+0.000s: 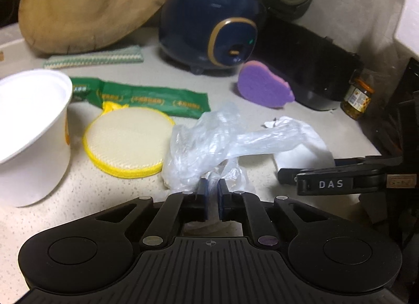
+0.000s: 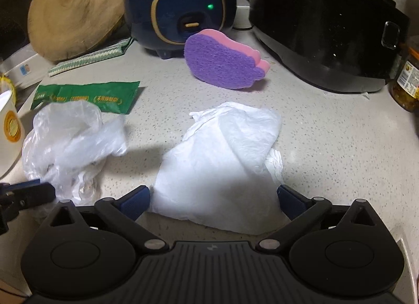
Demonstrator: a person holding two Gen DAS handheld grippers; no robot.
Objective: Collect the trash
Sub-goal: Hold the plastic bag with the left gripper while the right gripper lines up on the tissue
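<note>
A crumpled clear plastic bag (image 1: 207, 141) lies on the speckled counter; my left gripper (image 1: 212, 186) is shut on its near edge. The bag also shows in the right wrist view (image 2: 70, 144). A crumpled white tissue (image 2: 222, 162) lies between the wide-open fingers of my right gripper (image 2: 213, 199), which rests low over it. The tissue shows partly in the left wrist view (image 1: 303, 152), with the right gripper's finger (image 1: 327, 175) beside it. A flat green wrapper (image 1: 146, 97) lies behind the bag; it also shows in the right wrist view (image 2: 86, 96). A white paper cup (image 1: 31, 131) stands at the left.
A yellow-rimmed round scrub pad (image 1: 128, 141) lies by the cup. A purple-pink sponge (image 2: 225, 60), a blue rice cooker (image 2: 180, 5), a black appliance (image 2: 327, 26), a round wooden board (image 1: 89, 3), a striped cloth (image 1: 94, 58) and a glass jar (image 1: 357, 97) stand behind.
</note>
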